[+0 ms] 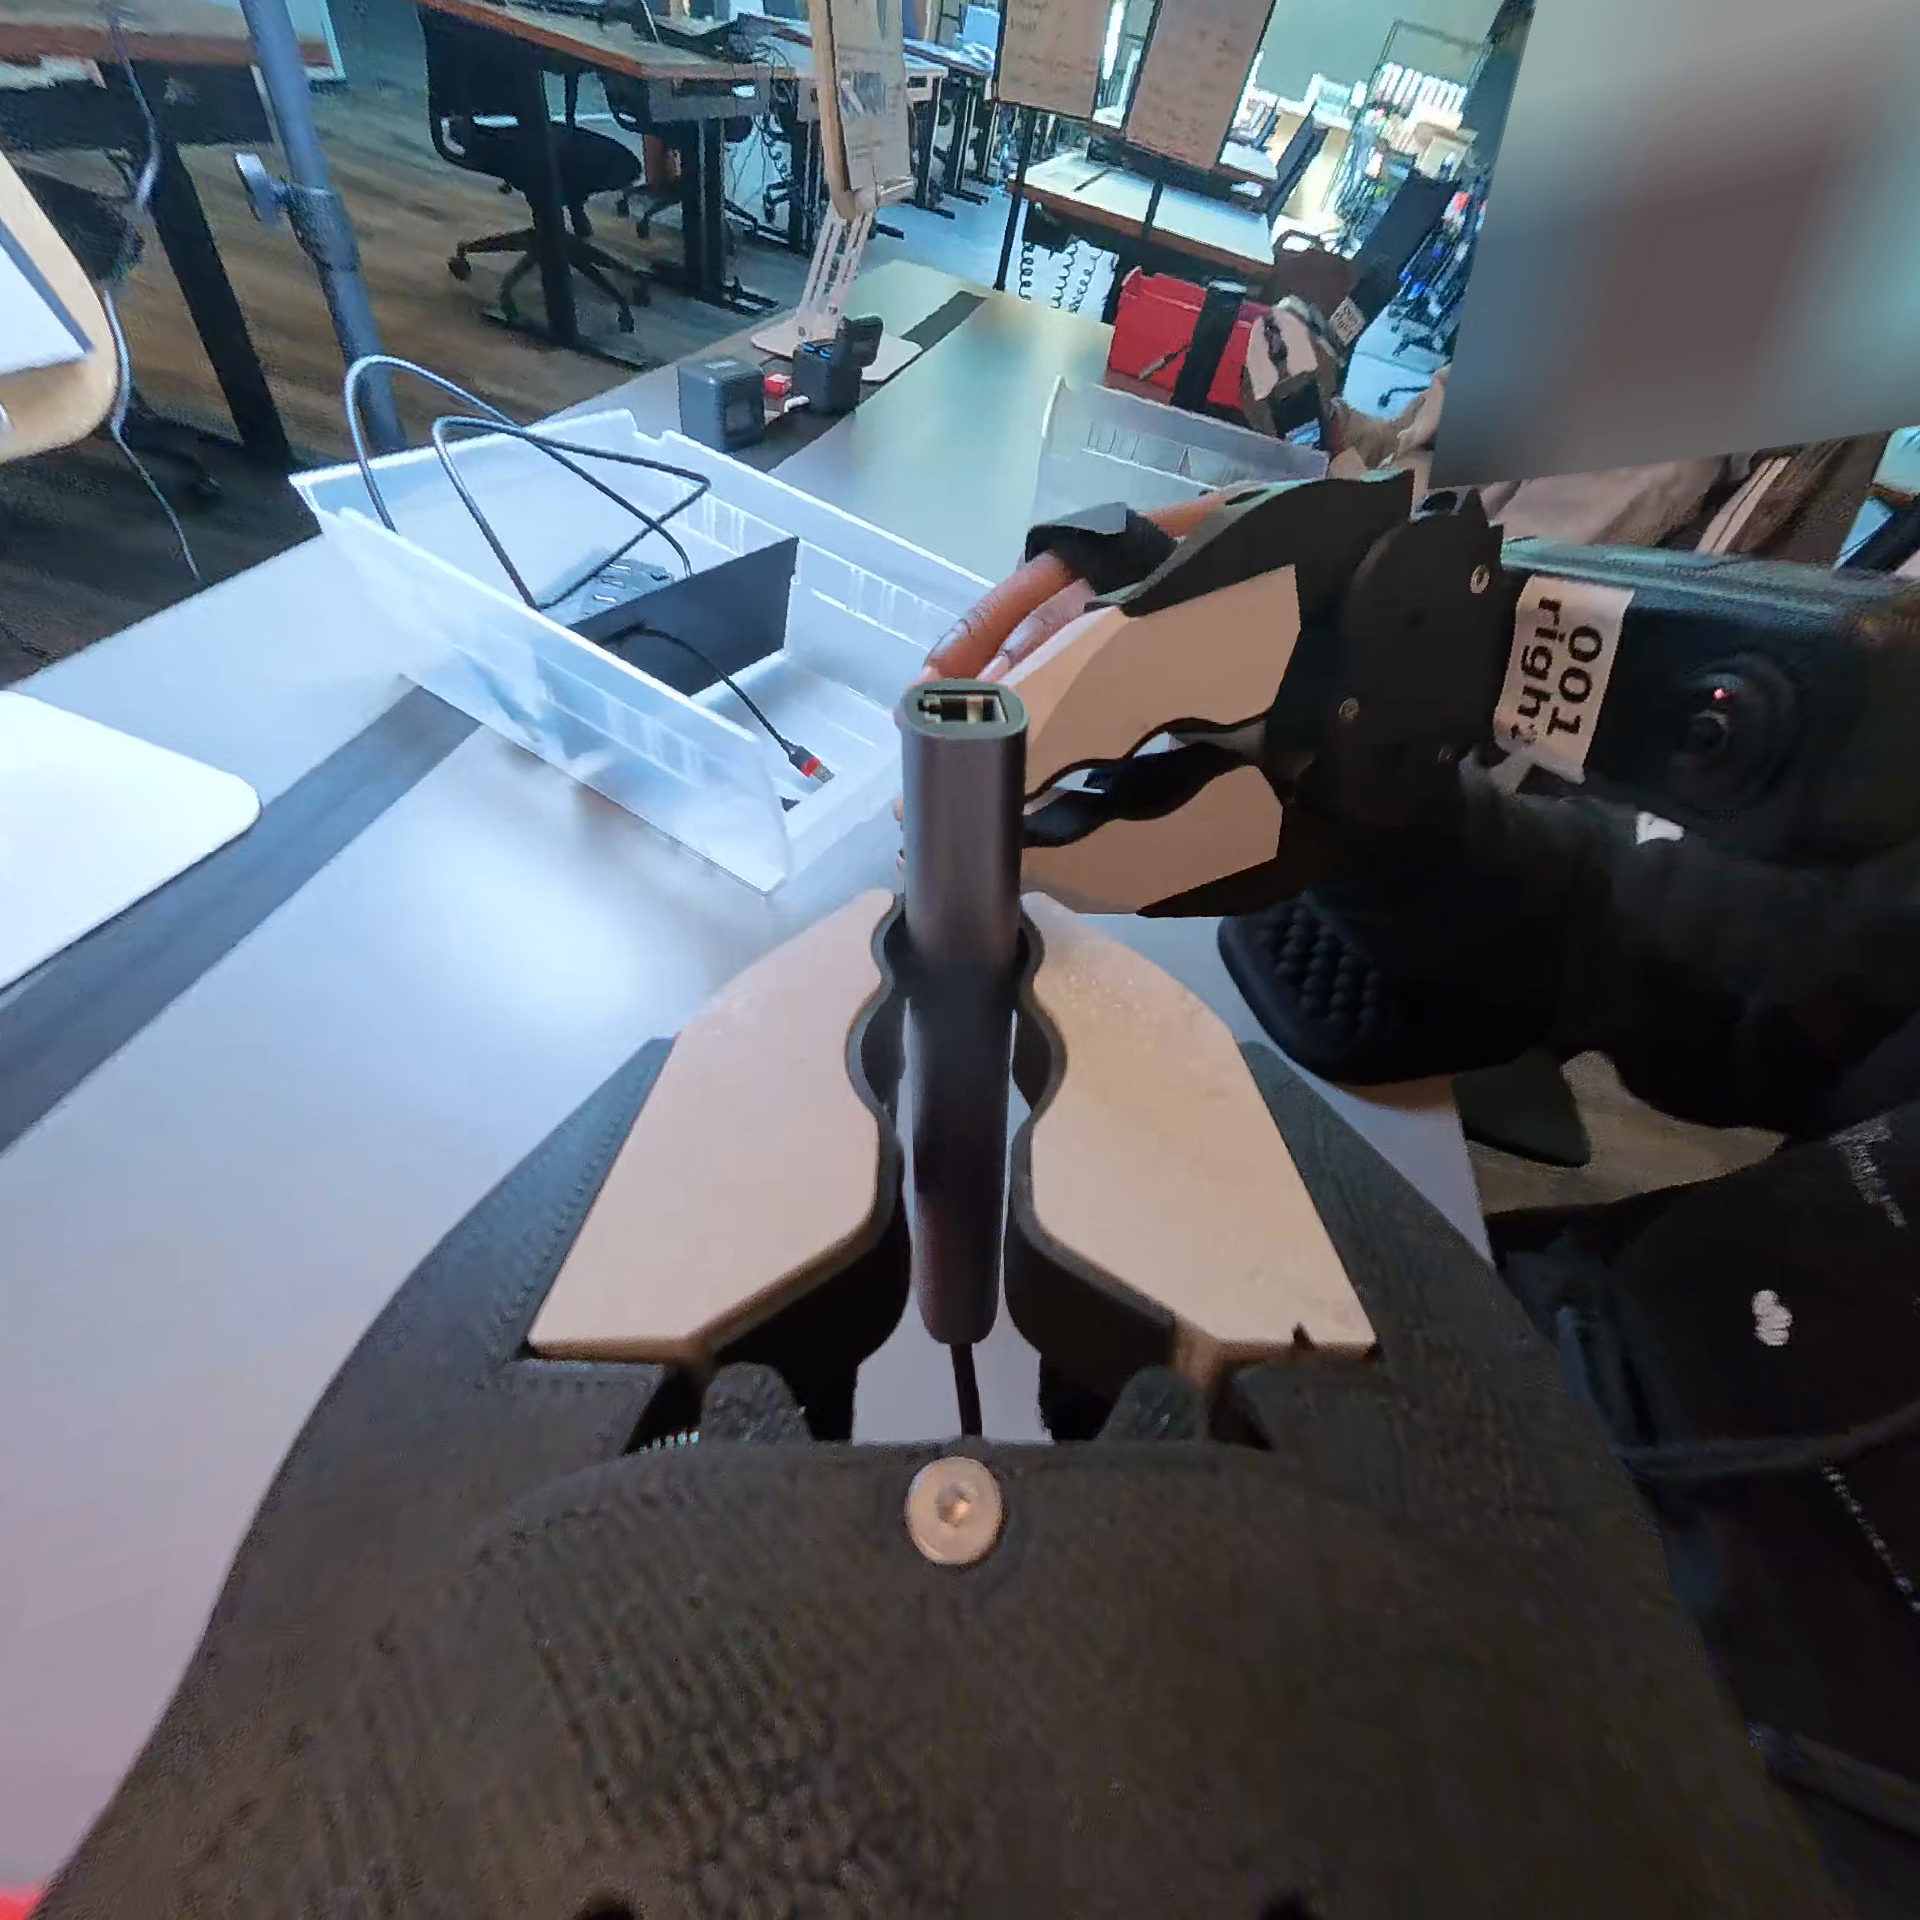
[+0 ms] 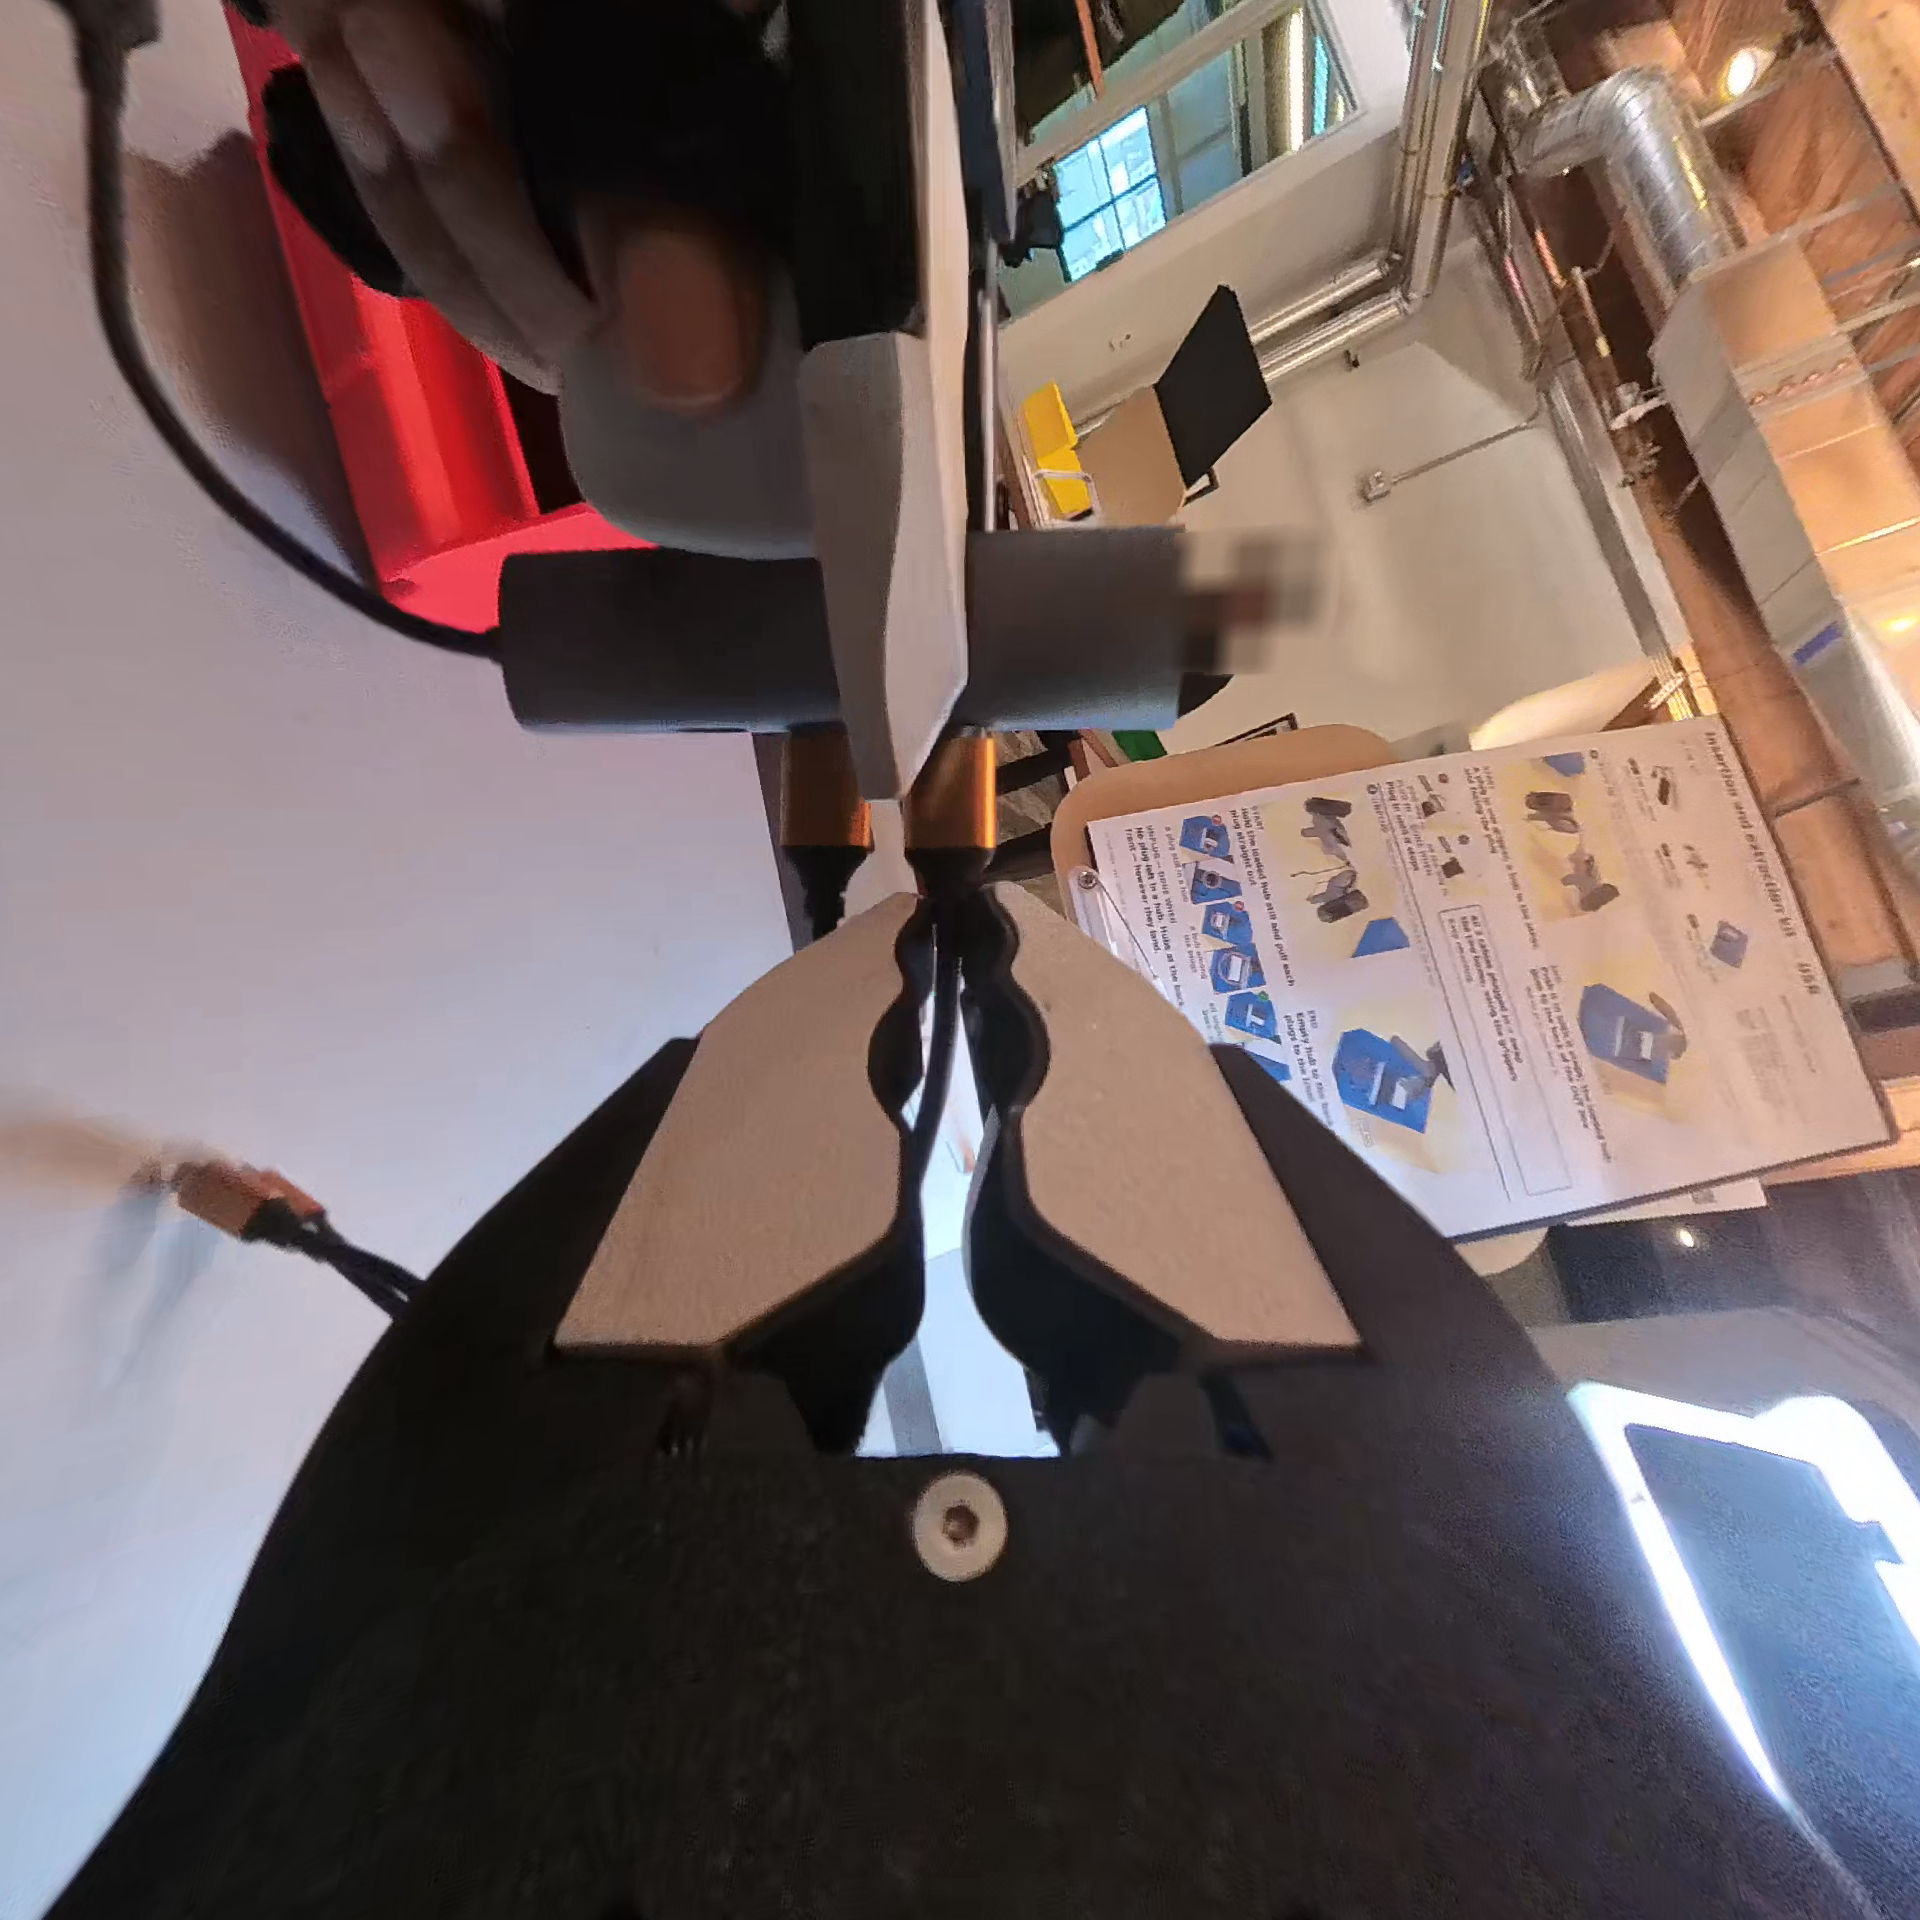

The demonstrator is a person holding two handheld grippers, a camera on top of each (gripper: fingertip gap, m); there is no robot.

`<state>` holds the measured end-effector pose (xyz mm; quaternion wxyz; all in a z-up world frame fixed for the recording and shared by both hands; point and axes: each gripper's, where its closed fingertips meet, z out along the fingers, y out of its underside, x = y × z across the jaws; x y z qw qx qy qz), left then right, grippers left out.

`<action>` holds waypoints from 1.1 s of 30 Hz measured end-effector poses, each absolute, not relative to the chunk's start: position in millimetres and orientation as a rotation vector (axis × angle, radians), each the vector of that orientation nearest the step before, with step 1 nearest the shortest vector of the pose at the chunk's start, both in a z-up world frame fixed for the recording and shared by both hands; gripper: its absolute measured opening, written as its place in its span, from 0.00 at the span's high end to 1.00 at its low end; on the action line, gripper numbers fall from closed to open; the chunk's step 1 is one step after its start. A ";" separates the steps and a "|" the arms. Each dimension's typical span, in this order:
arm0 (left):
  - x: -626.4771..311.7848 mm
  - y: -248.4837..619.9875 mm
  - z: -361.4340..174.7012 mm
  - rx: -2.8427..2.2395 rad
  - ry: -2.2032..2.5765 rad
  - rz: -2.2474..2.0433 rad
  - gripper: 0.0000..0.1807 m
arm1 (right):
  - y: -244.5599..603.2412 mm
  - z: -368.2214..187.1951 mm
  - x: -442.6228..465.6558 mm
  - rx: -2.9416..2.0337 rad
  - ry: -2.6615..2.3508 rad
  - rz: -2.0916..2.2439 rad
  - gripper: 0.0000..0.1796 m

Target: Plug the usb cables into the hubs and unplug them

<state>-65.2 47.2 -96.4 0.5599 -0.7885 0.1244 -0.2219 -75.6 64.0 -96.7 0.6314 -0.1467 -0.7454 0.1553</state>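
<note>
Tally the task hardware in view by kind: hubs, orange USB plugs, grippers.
Hubs: 1, the grey hub
Orange USB plugs: 3, two seated in it, one loose
Grippers: 2, left gripper, right gripper
Total: 6

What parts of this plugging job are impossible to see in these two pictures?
- Left wrist view: the plugs are hidden behind the grey hub and the right gripper.
- Right wrist view: the left gripper's finger covers the hub's middle, so how deep the copper plug sits is unclear.
- Right wrist view: a third plug at left is motion-blurred.
</note>
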 end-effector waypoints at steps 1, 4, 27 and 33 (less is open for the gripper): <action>-66.2 47.2 -97.1 -1.858 0.279 -0.550 0.91 | 64.1 -97.6 -76.4 -0.329 -1.710 0.360 0.97; -69.0 49.7 -97.8 -1.841 0.243 -0.608 0.91 | 66.2 -100.2 -78.4 -0.341 -1.724 0.390 0.97; -76.5 52.5 -83.3 -1.706 0.169 -0.696 0.91 | 68.5 -91.3 -79.8 -0.433 -1.670 0.554 0.92; -73.1 57.3 -96.3 -1.742 0.180 -0.699 0.91 | 63.5 -98.6 -81.3 -0.414 -1.697 0.508 0.89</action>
